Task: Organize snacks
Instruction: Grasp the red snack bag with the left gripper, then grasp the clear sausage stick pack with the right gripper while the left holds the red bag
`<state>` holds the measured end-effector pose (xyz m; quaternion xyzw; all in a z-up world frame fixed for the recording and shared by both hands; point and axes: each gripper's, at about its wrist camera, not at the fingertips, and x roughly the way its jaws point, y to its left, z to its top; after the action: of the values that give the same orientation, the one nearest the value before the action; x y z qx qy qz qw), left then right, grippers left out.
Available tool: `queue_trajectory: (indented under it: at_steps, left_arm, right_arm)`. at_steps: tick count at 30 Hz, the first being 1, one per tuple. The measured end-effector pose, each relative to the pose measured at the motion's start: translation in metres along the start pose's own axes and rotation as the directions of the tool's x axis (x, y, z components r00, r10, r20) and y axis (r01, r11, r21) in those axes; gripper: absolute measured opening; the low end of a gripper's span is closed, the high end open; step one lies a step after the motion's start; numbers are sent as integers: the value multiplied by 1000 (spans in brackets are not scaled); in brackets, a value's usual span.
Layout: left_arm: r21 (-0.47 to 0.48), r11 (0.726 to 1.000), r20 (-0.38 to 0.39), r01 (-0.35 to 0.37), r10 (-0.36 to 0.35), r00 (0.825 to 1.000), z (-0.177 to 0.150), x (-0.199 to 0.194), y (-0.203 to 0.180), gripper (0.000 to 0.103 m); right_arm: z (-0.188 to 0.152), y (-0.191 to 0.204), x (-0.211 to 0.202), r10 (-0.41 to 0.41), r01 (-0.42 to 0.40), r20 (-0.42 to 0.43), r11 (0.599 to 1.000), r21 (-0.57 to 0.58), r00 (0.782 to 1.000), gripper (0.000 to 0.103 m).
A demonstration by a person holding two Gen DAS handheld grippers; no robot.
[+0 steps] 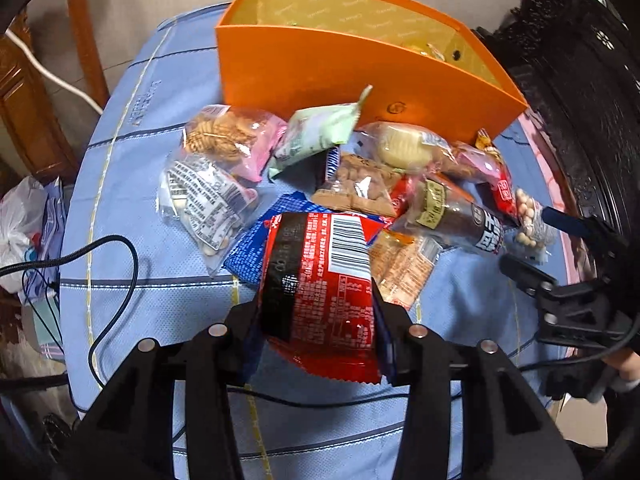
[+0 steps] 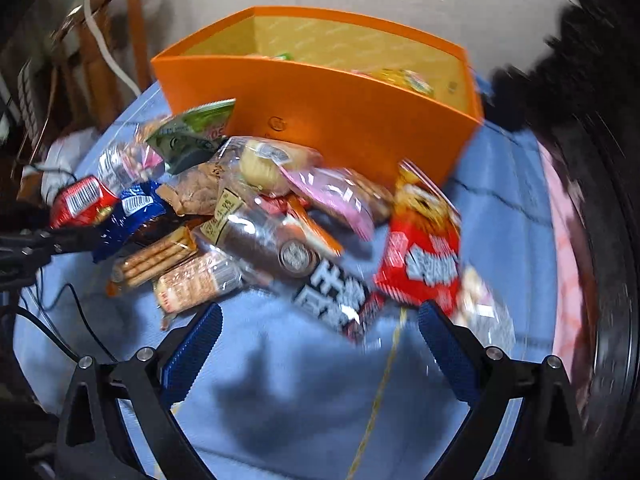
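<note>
My left gripper point(image 1: 316, 304) is shut on a red snack packet point(image 1: 320, 272) with a barcode, lifted above the blue cloth. The same red packet point(image 2: 80, 200) shows at the left edge of the right wrist view. A heap of snack packets point(image 1: 360, 184) lies in front of an orange box point(image 1: 360, 80) that holds a few snacks. My right gripper point(image 2: 320, 320) stands open over the cloth. The end of a dark brown packet point(image 2: 312, 268) reaches between its fingertips, untouched. A red bag point(image 2: 424, 256) lies just beyond its right finger. The right gripper point(image 1: 536, 240) also shows beside a packet of pale round nuts point(image 1: 528, 216).
A blue checked cloth point(image 1: 140, 240) covers the round table. A black cable point(image 1: 116, 280) loops over its left side. A wooden chair point(image 1: 84, 32) and white plastic bags point(image 1: 24, 232) stand to the left. Dark carved furniture point(image 1: 580, 100) stands close on the right.
</note>
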<state>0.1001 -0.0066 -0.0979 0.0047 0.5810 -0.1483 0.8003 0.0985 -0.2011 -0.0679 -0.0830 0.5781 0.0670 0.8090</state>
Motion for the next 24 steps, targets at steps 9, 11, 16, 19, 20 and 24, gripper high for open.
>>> queue_trajectory:
  at_steps: [9, 11, 16, 19, 20, 24]
  left_arm:
    - [-28, 1000, -20, -7, 7, 1000, 0, 10, -1, 44]
    - [-28, 1000, -26, -9, 8, 1000, 0, 12, -2, 44]
    - [-31, 1000, -31, 2, -3, 1000, 2, 13, -2, 44]
    - [-27, 999, -23, 18, -19, 1000, 3, 9, -2, 44]
    - [-20, 999, -20, 26, -27, 999, 3, 7, -3, 44]
    - [2, 999, -27, 38, -38, 999, 1, 7, -6, 44]
  right_arm:
    - [13, -3, 58, 4, -13, -153, 999, -53, 988, 72]
    - [16, 0, 51, 13, -22, -137, 997, -67, 990, 52]
    - [15, -12, 9, 155, -149, -62, 984, 92, 986, 26]
    - [4, -24, -13, 250, -241, -17, 946, 215, 968, 0]
    - [0, -26, -17, 277, -267, -9, 933, 241, 961, 0]
    - [-10, -18, -17, 262, -249, -26, 940, 235, 965, 3]
